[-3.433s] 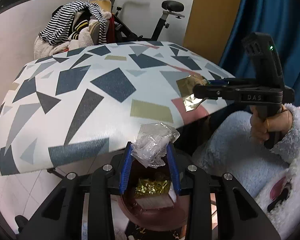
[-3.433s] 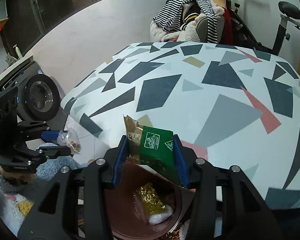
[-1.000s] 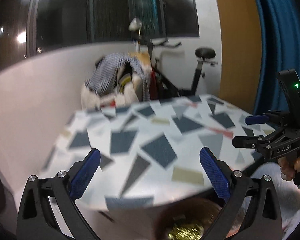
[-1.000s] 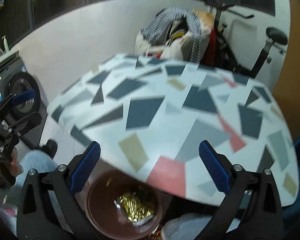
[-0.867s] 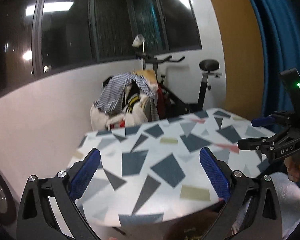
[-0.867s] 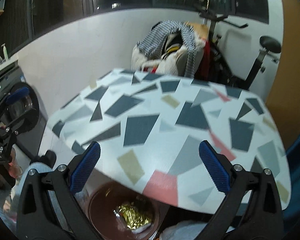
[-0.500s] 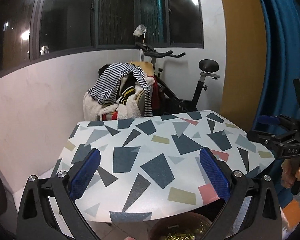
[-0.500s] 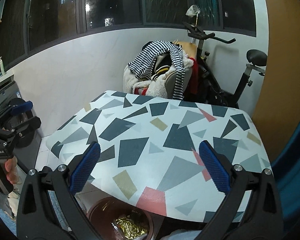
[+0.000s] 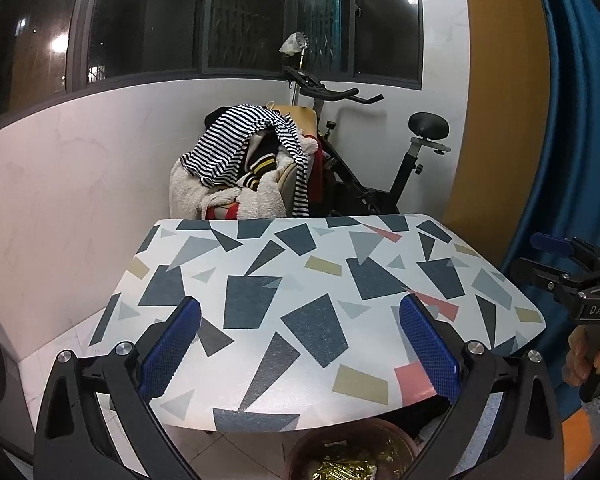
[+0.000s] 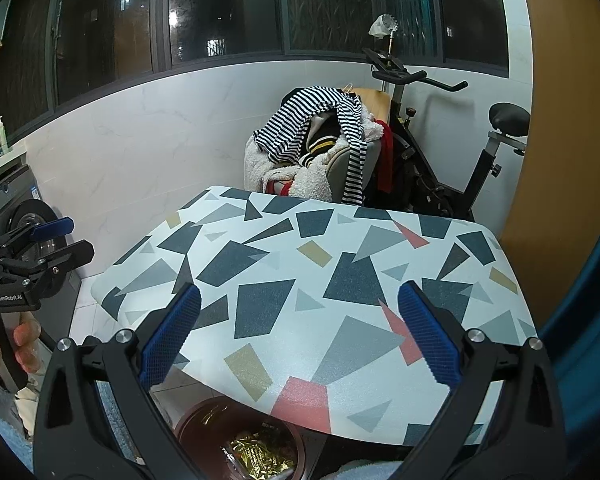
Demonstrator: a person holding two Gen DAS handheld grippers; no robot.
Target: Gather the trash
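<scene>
While both jaws are gaping empty, the left gripper (image 9: 299, 344) and right gripper (image 10: 299, 342) are hovering above the bin (image 10: 188, 432) holding gold wrappers (image 10: 256, 454), risking knocking it if lowered blindly.

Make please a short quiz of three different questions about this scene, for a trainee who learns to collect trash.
1. True or false: the left hand-held gripper holds a wrapper.
2. Where is the gold foil trash?
A. on the patterned table
B. in the brown bin below the table's near edge
C. on the exercise bike
3. Fill in: the right hand-held gripper has its jaws ____.

Key:
1. False; it is open and empty.
2. B; it lies in the brown bin, and no trash shows on the patterned table.
3. open
</scene>
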